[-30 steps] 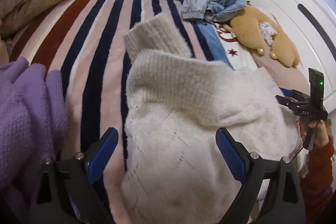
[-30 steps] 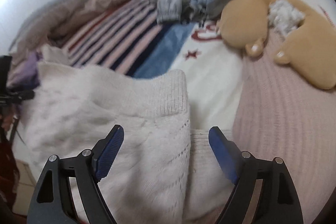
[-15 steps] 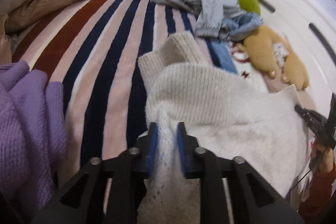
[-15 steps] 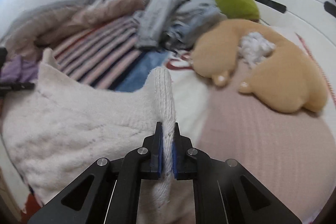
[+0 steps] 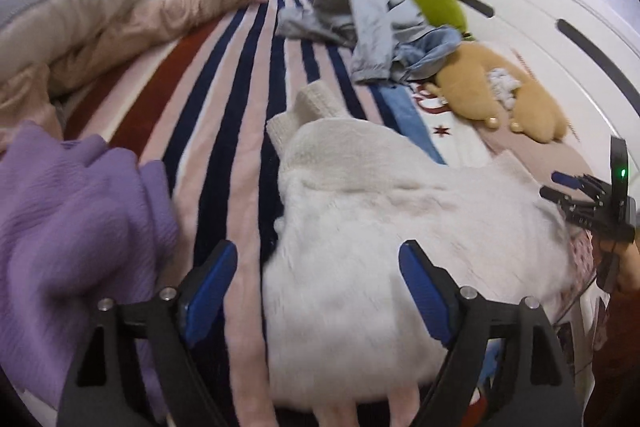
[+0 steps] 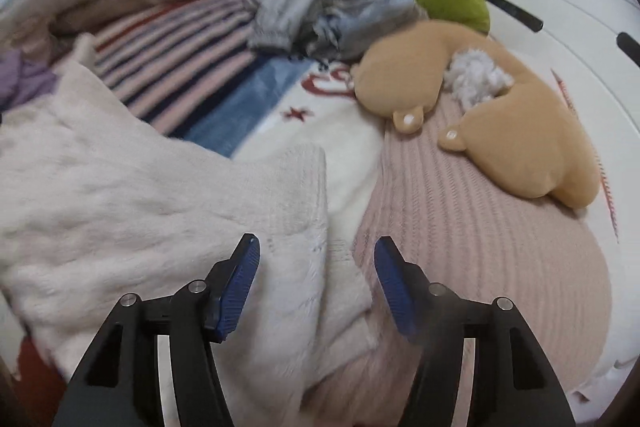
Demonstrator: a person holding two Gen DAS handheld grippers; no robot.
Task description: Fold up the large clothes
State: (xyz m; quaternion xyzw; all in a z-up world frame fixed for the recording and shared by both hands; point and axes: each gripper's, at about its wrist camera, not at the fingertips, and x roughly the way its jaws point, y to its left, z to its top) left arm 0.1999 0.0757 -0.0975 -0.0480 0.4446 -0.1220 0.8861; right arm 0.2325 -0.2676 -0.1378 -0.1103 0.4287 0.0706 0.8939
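Sweater [image 5: 384,223] lies heaped on the striped blanket [image 5: 224,99], released.
Left gripper [image 5: 316,291] and right gripper [image 6: 316,283] have just opened, pads clear of the knit; its six-o'clock hem is cut off, blurred.

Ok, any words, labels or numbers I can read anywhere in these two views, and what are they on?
Nothing reads clearly.
Red lettering on the white blanket panel beside the tan plush toy: partly covered and blurred, unreadable.
Red star below it: a sign, not text.
Small print on the black right gripper: too small.
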